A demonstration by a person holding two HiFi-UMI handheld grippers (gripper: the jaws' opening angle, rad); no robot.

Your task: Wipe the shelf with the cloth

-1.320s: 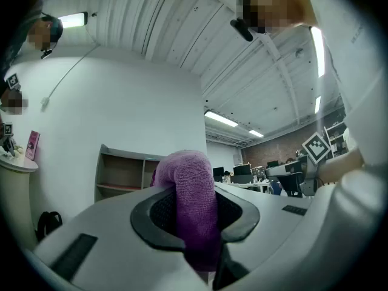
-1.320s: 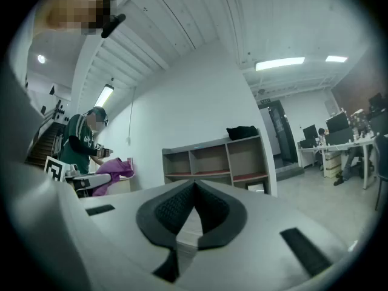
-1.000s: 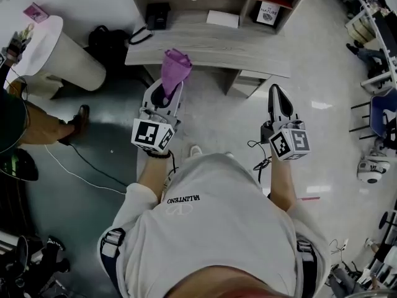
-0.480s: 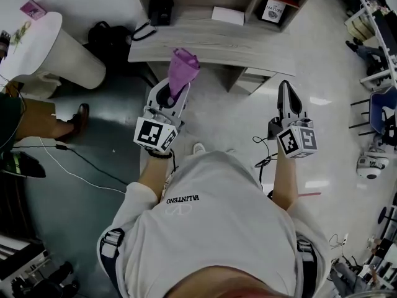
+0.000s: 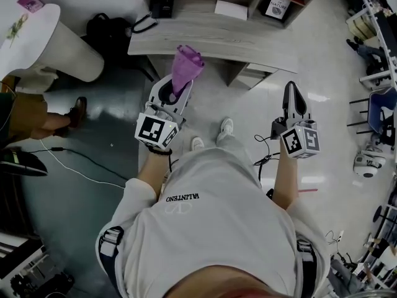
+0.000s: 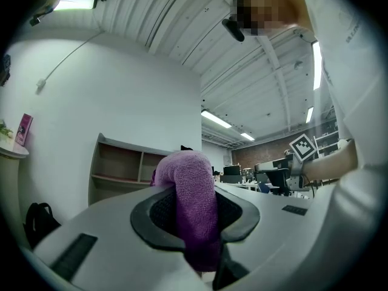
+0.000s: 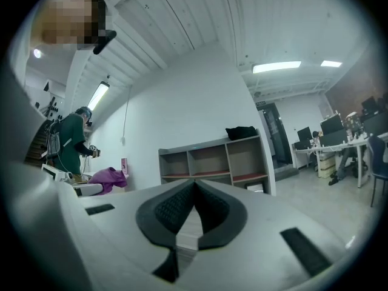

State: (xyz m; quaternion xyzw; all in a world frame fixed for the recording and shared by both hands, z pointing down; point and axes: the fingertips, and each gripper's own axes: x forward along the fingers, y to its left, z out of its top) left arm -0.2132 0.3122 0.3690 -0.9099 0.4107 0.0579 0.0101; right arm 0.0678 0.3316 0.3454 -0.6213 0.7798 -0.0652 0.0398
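A purple cloth (image 5: 186, 67) sticks up from my left gripper (image 5: 176, 84), which is shut on it; in the left gripper view the cloth (image 6: 193, 211) fills the gap between the dark pads. The grey shelf unit (image 5: 211, 33) lies just ahead of both grippers, its top facing me and open compartments (image 7: 209, 161) behind. My right gripper (image 5: 291, 93) is held level with the left one, shut with nothing in it. Both grippers hang in the air, short of the shelf.
On the shelf lie a black bag (image 5: 162, 2), a white sheet (image 5: 231, 9) and a book (image 5: 278, 8). A round white table (image 5: 43, 42) stands at the left beside a backpack (image 5: 105, 30) and another person's leg (image 5: 56, 120). Chairs (image 5: 378, 113) stand at the right.
I have stepped toward the shelf; one foot now shows ahead of my body. Both grippers moved slightly forward and right, the left still holding the cloth.
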